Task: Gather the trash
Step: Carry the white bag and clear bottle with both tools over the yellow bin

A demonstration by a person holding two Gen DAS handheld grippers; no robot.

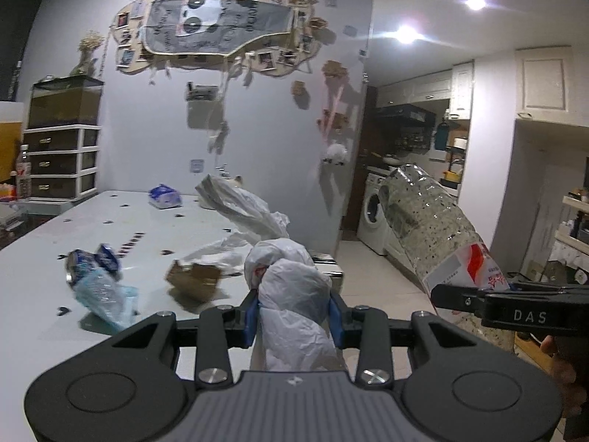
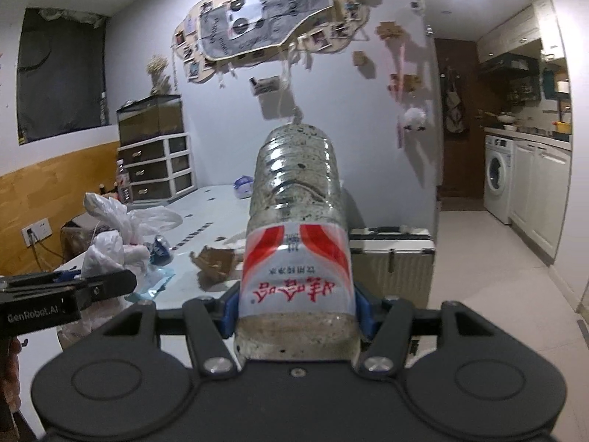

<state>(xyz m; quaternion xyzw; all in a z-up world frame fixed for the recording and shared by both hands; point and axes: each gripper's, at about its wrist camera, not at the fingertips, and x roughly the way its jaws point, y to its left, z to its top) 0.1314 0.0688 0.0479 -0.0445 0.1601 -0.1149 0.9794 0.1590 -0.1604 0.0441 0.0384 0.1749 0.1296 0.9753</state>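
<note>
Gripping a bunched white plastic bag, the left gripper holds it up off the table, blue pads pressed in on either side of the twisted plastic, and my read is that the bag is kept aloft so it can take the rubbish. Over on the other side, the right gripper is clamped across the labelled waist of a clear plastic bottle, jaws set only as wide as the bottle's body, pads hard against the red and white label. It points away from the camera and up, well clear of the tabletop, and from the left wrist view it hangs just beside the bag, off the table's edge, which looks like a carry toward the bag rather than a fresh pick. Whether the bag's mouth is open enough to receive it I cannot tell. Left on the table: a crushed blue can with a crumpled clear wrapper against it, a torn piece of brown cardboard, another loose white bag and a tissue pack farther back. So two items are in hand and several are not yet collected
</note>
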